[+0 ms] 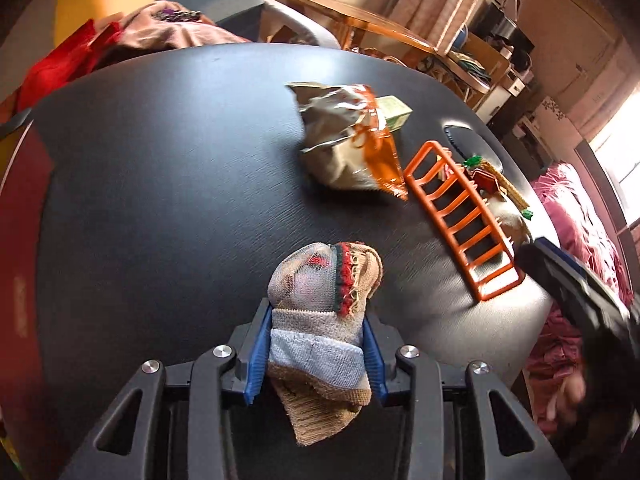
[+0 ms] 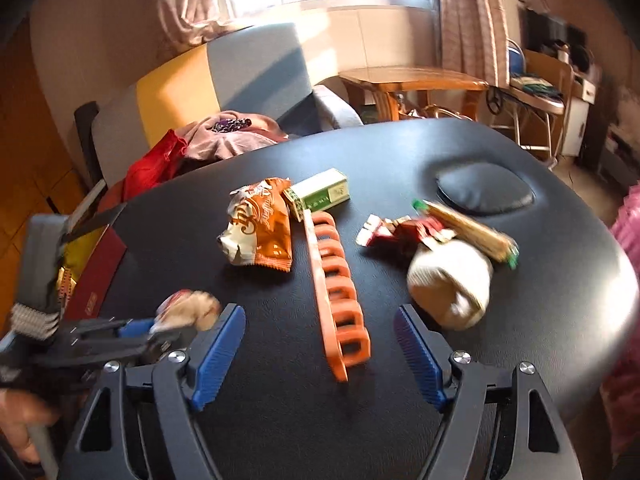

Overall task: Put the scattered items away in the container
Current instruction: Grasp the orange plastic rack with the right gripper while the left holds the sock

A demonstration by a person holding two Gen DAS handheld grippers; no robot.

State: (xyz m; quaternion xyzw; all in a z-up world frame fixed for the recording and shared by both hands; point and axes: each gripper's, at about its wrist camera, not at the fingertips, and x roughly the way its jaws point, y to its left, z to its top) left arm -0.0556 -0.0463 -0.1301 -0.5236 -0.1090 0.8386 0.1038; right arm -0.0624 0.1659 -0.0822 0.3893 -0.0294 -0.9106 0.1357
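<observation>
Currently, left gripper (image 1: 316, 344): I am squeezing a rolled sock (image 1: 320, 304) between the blue pads (image 1: 256, 356); the jaws are closed onto it, pads touching both its sides, with its rounded end sticking out past the fingertips and a loose beige flap hanging back toward the camera.
Sock height: I cannot tell whether it is touching the black table (image 1: 160, 200) or riding just above it.
Right gripper (image 2: 320, 344): I am holding it with the jaws spread wide and nothing between them.
Orange rack (image 2: 336, 292): it is lying on the table, its near end reaching into the gap between my right fingers without touching either.
Second sock (image 2: 452, 284): a pale roll is sitting just beyond the right-hand finger, outside the jaws.
Snack bag (image 2: 260, 228): it is resting left of the rack's far end, beside a green box (image 2: 320, 194).
Wrappers (image 2: 400, 232): they are lying just behind the pale sock.
</observation>
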